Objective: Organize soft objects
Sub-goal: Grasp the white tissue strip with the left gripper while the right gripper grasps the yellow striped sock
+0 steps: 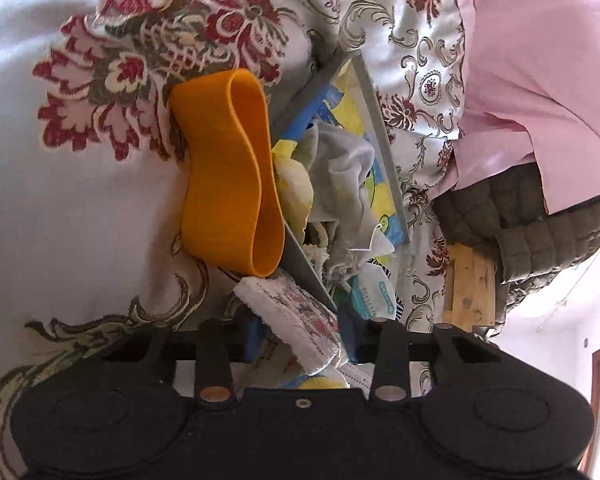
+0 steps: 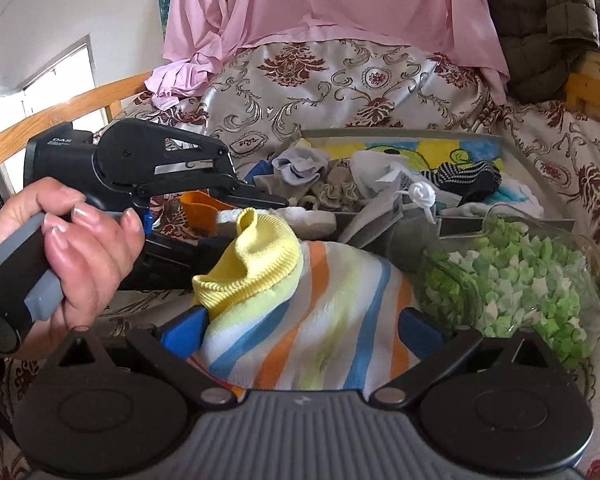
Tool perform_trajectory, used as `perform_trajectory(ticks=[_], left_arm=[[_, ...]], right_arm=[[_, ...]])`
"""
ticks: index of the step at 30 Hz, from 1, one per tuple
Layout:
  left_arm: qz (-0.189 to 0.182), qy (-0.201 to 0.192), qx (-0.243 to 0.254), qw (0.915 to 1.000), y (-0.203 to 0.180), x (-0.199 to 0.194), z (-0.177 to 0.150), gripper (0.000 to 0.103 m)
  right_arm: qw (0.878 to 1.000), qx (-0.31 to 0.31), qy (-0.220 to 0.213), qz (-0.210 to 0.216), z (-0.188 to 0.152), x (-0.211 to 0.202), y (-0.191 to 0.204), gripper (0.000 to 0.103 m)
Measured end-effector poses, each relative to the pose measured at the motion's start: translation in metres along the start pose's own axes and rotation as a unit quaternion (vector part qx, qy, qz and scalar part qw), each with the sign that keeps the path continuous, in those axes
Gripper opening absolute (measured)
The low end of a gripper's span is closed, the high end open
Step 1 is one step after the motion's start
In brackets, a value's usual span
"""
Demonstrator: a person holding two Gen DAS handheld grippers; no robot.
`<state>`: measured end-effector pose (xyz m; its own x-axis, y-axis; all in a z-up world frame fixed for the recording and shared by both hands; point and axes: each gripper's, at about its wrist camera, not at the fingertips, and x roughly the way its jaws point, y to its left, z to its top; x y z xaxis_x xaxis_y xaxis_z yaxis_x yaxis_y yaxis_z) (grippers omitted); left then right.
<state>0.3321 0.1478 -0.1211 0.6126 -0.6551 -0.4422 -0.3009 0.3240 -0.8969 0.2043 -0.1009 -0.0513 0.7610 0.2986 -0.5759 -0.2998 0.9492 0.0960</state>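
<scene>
My right gripper is shut on a striped sock with a yellow cuff, white with blue and orange stripes, held just in front of the grey tray. The tray holds several socks and a cartoon-printed liner. My left gripper is shut on a white patterned sock at the tray's near edge; in the right wrist view it reaches in from the left, held by a hand. An orange loop band lies on the bedspread beside the tray.
A glass jar of green and white paper stars lies right of the striped sock. A pink sheet and an olive quilted blanket sit behind the tray. A wooden bed rail runs at left.
</scene>
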Motion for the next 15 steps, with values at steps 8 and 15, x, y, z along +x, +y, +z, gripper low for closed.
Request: perform_trajectory(ticks=[8,15], left_arm=[[0.013,-0.022,0.007,0.9996,-0.004,-0.004,-0.008,0.028],[0.025,-0.051,0.035,0.9978,-0.023,-0.025,-0.027,0.014]], right_arm=[[0.999,0.032,0.015,0.013,0.0,0.003,-0.005,0.096],[0.997,0.064,0.036,0.023,0.004,0.0,-0.01,0.076]])
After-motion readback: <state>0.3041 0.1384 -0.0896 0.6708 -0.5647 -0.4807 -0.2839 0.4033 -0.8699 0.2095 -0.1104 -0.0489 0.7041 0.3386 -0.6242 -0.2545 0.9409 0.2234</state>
